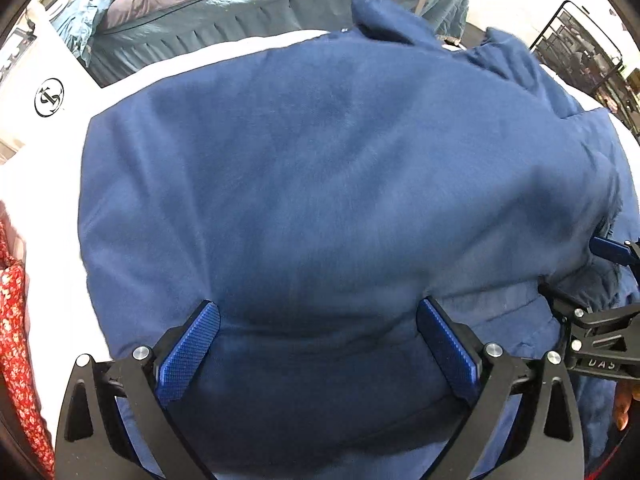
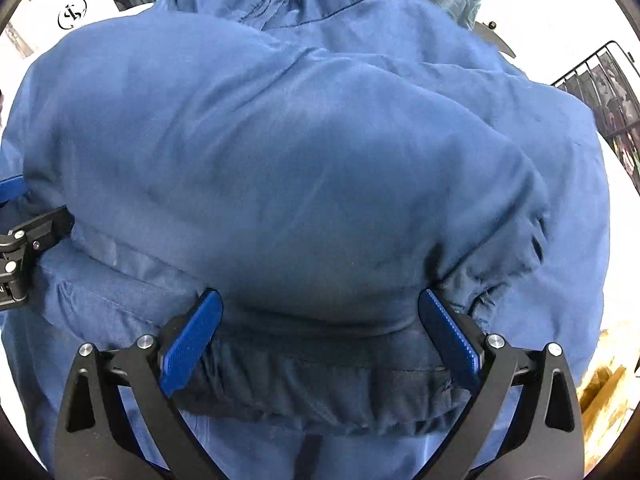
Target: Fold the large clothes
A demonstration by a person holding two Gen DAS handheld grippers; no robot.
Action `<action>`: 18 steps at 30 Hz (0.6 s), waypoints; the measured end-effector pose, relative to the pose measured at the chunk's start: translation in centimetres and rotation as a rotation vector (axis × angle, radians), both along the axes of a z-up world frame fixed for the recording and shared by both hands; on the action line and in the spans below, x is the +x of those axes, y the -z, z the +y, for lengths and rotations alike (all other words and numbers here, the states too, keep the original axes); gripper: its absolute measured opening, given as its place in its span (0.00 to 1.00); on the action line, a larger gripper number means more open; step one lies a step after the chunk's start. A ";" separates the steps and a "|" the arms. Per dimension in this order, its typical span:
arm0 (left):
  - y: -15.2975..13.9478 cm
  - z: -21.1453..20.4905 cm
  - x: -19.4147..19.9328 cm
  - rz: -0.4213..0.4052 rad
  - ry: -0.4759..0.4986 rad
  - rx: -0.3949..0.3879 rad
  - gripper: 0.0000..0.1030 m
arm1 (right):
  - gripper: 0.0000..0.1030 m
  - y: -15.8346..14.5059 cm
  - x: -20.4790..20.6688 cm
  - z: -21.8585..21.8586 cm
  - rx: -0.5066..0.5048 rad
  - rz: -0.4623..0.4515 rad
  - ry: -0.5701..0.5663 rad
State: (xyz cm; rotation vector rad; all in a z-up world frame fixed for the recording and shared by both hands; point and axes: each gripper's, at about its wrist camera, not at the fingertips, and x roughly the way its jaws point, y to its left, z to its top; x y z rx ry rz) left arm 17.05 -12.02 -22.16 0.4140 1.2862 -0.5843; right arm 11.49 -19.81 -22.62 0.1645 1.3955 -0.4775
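A large dark blue garment lies bunched in thick folds on a white surface and fills both views. My left gripper points steeply down over its near edge, jaws wide apart, with cloth bulging between the blue pads without being pinched. My right gripper stands open just as wide over a gathered hem of the same garment. Each gripper shows at the edge of the other's view: the right one and the left one, close side by side.
A red floral cloth lies at the left edge. Behind the garment are a teal-covered bed with a grey quilt, a white box with a round logo, and a black wire rack at the far right.
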 end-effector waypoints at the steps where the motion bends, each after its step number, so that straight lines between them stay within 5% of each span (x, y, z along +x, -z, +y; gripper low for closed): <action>1: -0.7 0.3 -0.3 -0.010 -0.003 -0.010 0.94 | 0.95 -0.9 -0.4 0.2 -0.005 -0.024 0.012; 8: -5.5 6.4 -5.0 -0.045 -0.057 -0.123 0.94 | 0.95 -5.9 -7.4 2.9 0.013 -0.168 -0.006; 18: -3.8 14.9 -13.1 0.034 -0.058 -0.029 0.94 | 0.95 -5.7 -19.0 3.8 0.199 -0.152 0.114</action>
